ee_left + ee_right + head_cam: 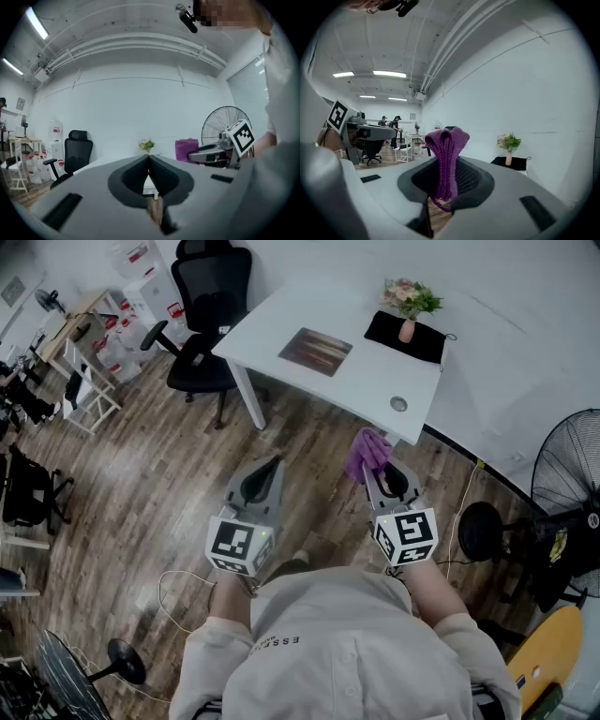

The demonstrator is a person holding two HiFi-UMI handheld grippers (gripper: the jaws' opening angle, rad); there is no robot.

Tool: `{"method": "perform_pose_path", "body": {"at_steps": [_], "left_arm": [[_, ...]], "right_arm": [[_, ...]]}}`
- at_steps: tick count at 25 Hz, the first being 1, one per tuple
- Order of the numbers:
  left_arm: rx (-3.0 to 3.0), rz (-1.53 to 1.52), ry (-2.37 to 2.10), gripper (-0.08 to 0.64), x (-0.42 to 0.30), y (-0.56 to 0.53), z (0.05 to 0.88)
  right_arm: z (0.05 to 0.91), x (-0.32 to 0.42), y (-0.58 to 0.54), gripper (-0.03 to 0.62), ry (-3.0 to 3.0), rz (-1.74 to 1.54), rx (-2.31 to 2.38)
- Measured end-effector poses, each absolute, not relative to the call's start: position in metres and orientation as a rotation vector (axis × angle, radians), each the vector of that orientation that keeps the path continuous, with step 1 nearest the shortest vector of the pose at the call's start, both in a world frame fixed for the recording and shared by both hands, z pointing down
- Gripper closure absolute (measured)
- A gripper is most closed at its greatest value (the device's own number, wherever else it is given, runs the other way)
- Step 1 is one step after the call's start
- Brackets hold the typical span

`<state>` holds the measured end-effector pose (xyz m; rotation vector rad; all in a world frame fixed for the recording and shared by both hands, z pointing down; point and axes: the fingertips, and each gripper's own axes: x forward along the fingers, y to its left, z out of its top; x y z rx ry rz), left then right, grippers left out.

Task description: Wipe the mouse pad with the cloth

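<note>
Right hand-held gripper (446, 157) is clamped on the purple cloth (445, 140), which is bunched up above the jaws. Left hand-held gripper (149, 161) is closed on nothing, and both hang over the wooden floor (159, 484), well short of the white table (375, 381). The mouse pad (315, 351) looks to be the patterned rectangle lying flat on the table, apart from the flower vase (407, 310) on its black mat (427, 343). Step in hand is the approach: close in on the table, lay the cloth flat on the pad rather than dabbing with the bunch, and pin a pad corner with the free left one so it doesn't slide.
</note>
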<state>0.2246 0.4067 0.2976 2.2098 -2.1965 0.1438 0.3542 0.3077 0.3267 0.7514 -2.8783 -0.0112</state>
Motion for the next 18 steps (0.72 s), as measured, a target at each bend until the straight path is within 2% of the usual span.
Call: {"method": "perform_pose_path", "body": {"at_steps": [18], "left_arm": [[2.208, 0.152, -2.157, 0.558, 0.166, 0.409, 0.319]], "right_arm": [[0.344, 0.307, 0.3, 0.503, -2.81, 0.07, 0.852]]}}
